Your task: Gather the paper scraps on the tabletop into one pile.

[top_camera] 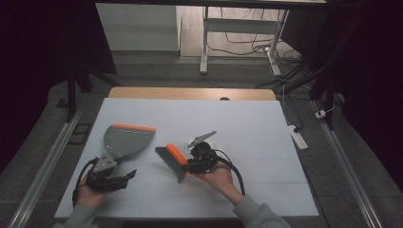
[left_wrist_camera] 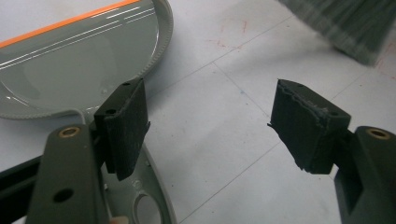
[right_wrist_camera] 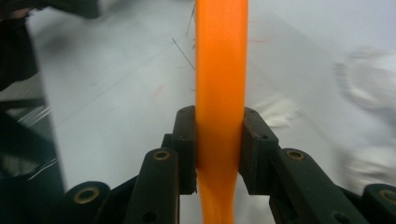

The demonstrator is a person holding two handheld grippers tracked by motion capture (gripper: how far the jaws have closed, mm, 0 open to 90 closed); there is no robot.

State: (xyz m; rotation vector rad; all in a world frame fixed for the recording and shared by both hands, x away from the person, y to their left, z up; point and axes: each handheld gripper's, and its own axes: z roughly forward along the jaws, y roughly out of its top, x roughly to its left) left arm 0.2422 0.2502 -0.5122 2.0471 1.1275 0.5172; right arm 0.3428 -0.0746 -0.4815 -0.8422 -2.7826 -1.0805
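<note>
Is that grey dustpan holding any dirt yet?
Empty. The dustpan shows a bare grey inside, lying flat on the table; the left hand-held gripper is open beside its handle.

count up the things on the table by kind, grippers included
dustpan, grey with an orange edge: 1
hand brush, grey bristles and orange handle: 1
crumpled white scraps on the table beyond the brush: 2, as far as the blur allows
grippers: 2, left gripper with jaws apart, right gripper clamped on the brush handle
total: 6

Glossy grey plastic dustpan [left_wrist_camera: 70, 65], smooth orange plastic brush handle [right_wrist_camera: 221, 93] (bristles matt grey), matt white table [top_camera: 247, 123]
</note>
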